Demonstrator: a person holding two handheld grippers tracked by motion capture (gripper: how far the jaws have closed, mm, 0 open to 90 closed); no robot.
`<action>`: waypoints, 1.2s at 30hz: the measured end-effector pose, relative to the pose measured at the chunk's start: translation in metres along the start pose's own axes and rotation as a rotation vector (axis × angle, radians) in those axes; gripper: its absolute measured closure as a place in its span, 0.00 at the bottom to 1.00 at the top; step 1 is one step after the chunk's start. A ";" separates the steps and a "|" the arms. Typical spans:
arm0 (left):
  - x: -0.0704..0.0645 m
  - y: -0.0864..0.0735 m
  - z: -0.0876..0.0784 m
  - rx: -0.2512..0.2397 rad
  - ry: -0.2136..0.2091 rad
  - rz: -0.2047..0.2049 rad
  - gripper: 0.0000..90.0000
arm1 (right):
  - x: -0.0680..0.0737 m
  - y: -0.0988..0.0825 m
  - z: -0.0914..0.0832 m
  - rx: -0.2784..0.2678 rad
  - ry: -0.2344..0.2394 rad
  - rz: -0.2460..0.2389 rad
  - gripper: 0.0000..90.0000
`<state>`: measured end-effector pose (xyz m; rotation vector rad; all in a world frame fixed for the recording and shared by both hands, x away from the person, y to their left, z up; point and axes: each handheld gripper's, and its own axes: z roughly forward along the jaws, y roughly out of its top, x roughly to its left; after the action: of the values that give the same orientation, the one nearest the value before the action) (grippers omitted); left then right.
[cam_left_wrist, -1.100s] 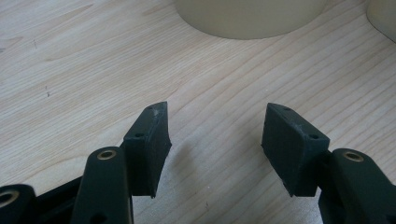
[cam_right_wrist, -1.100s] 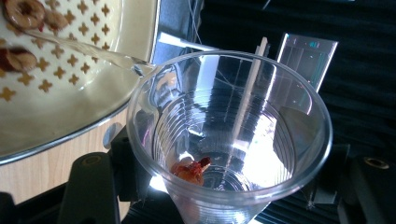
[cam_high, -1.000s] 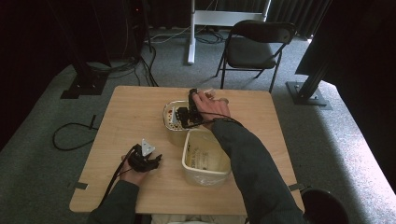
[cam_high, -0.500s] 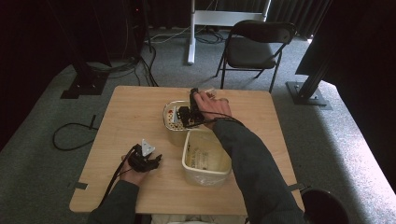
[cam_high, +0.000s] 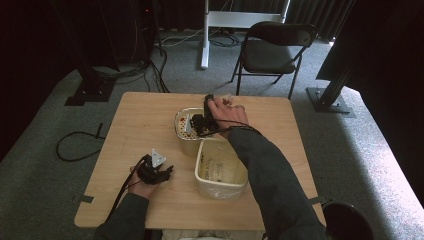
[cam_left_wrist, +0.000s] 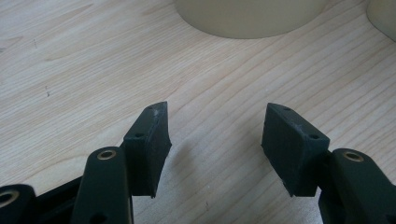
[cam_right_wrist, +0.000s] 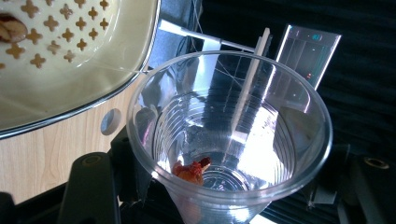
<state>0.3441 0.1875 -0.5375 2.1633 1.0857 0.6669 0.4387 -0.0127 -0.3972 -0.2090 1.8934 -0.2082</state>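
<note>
Pale wooden tabletop (cam_high: 145, 125) is seen: a clear cup (cam_right_wrist: 229, 140), nearly emptied, is clamped in the right gripper (cam_high: 202, 122) jaws beside the perforated bowl (cam_high: 186, 122); left gripper (cam_left_wrist: 215, 140) jaws are spread, empty. Tipping out the reddish remnant (cam_right_wrist: 191, 170) seems next.

The high view looked forward and down from above the person's side, taking in the whole counter (cam_high: 150, 120). The left gripper view sat close over the wood, facing a cream tub (cam_left_wrist: 250, 16). The right gripper view peered closely into a clear cup (cam_right_wrist: 233, 140) beside the perforated basket (cam_right_wrist: 70, 60), which the high view shared (cam_high: 186, 125).
</note>
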 end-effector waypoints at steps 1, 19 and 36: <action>0.000 0.000 0.000 0.003 -0.001 0.002 0.47 | 0.000 0.001 -0.002 -0.008 -0.004 -0.002 0.36; 0.001 0.000 0.000 0.007 0.001 0.005 0.47 | -0.006 0.005 -0.007 -0.024 -0.029 -0.018 0.36; -0.001 0.000 -0.001 0.003 0.003 0.010 0.47 | -0.006 0.007 -0.004 0.010 -0.034 -0.025 0.36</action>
<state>0.3430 0.1870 -0.5370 2.1728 1.0784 0.6732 0.4370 -0.0046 -0.3923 -0.2283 1.8568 -0.2304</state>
